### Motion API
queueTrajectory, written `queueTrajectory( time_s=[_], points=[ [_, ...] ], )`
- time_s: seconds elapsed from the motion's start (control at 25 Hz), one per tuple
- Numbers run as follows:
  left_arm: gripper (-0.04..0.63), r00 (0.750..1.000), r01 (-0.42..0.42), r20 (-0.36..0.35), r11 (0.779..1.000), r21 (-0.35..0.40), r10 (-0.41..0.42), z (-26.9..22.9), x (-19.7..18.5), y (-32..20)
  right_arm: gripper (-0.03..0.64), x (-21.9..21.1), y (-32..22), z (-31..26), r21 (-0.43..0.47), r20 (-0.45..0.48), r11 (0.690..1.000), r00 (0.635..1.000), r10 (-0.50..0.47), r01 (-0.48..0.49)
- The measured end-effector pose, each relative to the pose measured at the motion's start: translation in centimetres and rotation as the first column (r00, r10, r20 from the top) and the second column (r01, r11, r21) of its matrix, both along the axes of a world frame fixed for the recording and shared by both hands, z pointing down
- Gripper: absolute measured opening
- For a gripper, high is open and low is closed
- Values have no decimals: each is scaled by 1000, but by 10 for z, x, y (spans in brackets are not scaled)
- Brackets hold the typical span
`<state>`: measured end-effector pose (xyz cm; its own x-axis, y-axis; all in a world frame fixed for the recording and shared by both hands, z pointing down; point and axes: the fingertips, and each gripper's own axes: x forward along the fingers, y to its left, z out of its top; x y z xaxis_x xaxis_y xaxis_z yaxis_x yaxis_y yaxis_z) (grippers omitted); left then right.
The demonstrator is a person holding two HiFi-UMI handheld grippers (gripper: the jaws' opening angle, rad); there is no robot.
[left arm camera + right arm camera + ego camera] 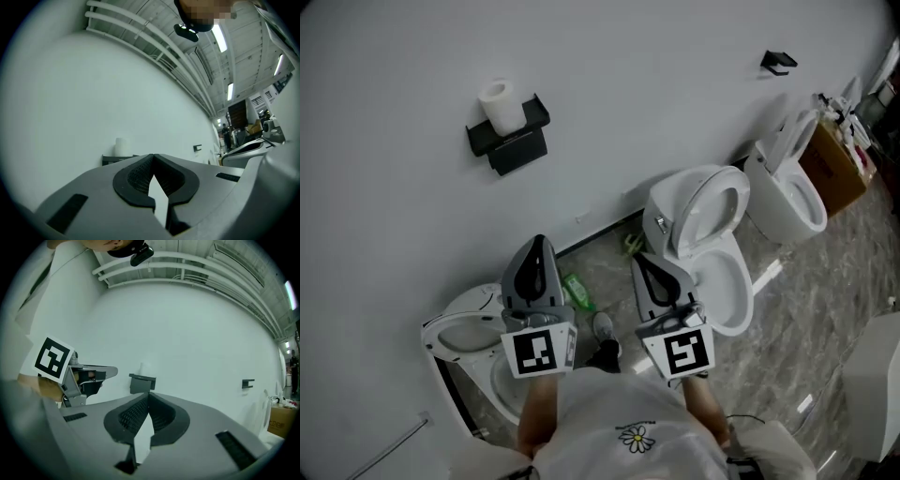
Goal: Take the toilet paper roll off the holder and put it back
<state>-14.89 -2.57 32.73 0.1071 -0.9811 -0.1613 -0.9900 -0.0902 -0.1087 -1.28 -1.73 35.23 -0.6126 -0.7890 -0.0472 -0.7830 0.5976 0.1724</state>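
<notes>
A white toilet paper roll (500, 105) stands upright on top of a black holder (508, 141) fixed to the white wall. Both grippers hang well short of it, pointing at the wall. My left gripper (540, 244) is shut and empty, its tips meeting. To its right my right gripper (640, 261) is shut too, holding nothing. In the left gripper view the roll (121, 146) and holder (115, 159) show just beyond the closed jaw tips (153, 156). The right gripper view shows the holder (142, 383) past its closed tips (149, 394), with the left gripper (84, 376) at the left.
A white toilet (703, 244) with its seat raised stands below my right gripper, another toilet (792, 187) is further right, and a third (464, 328) is under my left gripper. A green bottle (577, 291) lies on the floor. A second black holder (778, 62) and a cardboard box (836, 169) are far right.
</notes>
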Motion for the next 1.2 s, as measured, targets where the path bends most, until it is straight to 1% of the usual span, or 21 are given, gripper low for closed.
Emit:
queueTrajectory(
  time_s=[0.08,0.2,0.28,0.44,0.6,0.68,0.76,0.92,1.12,1.2],
  points=[
    [15,999,33,-20,999,8,-33,-6,-16,-25,9,-11,-33,-5,-5,16,1000,1000,-15,16],
    [15,997,81,-7,996,39,-81,-13,-39,-54,9,-28,-75,-10,0,30,999,999,-35,35],
    [15,994,108,2,994,33,-108,-12,-51,-68,9,-38,-96,-13,8,36,999,998,-48,48],
    [15,990,140,-13,990,9,-140,-6,-65,-81,9,-54,-118,-21,27,58,996,995,-81,80],
    [15,981,191,-24,981,23,-190,-17,-76,-85,9,-68,-135,-31,36,88,993,989,-118,115],
    [15,973,231,-21,972,34,-230,-24,-81,-86,9,-73,-144,-39,50,110,989,983,-146,142],
    [15,960,277,-35,960,34,-276,-26,-84,-87,9,-78,-152,-44,61,121,983,977,-178,171],
    [15,926,373,-71,928,23,-371,-26,-86,-89,9,-82,-174,-46,59,115,967,961,-252,247],
    [15,894,445,-65,896,7,-443,-19,-82,-97,9,-83,-198,-52,62,102,945,940,-326,321],
    [15,876,479,-84,878,21,-475,-21,-77,-100,9,-82,-204,-54,69,89,932,928,-362,356]
  ],
)
